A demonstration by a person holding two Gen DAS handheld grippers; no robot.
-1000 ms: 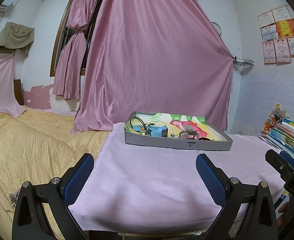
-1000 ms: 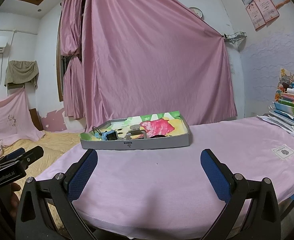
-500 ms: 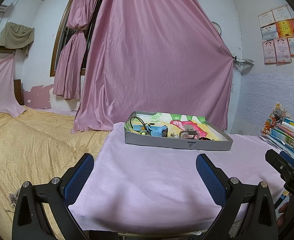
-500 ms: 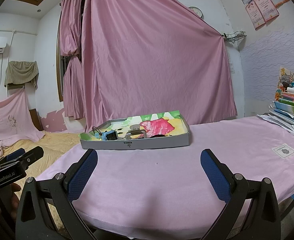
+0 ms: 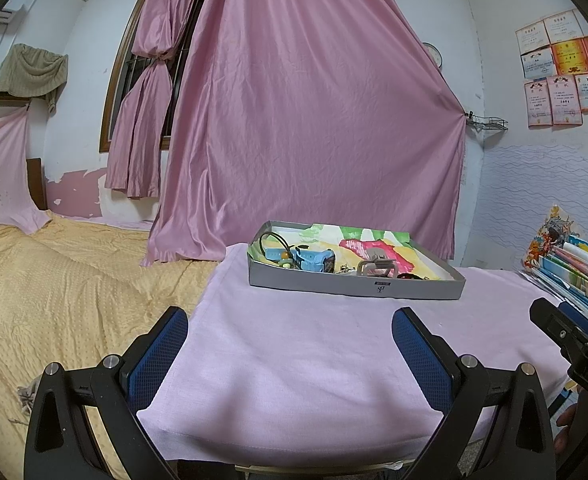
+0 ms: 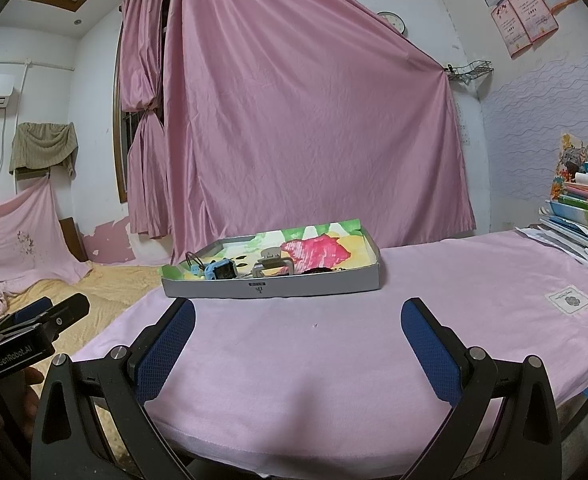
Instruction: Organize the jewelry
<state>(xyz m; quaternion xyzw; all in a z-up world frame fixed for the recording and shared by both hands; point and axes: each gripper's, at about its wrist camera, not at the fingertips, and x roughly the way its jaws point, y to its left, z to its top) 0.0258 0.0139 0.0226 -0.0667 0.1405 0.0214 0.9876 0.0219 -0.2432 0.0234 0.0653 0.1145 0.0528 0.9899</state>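
On a pink-covered table (image 5: 314, 360), a grey tray (image 5: 354, 286) of jewelry set toward the far edge, left gripper (image 5: 290, 344) and right gripper (image 6: 298, 340) held wide apart, nothing gripped, well short of the tray.

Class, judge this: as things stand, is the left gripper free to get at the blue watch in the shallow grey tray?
Probably yes. The left gripper is open and empty, only bare pink tablecloth lies between it and the shallow grey tray, and the blue watch sits uncovered near the low front wall.
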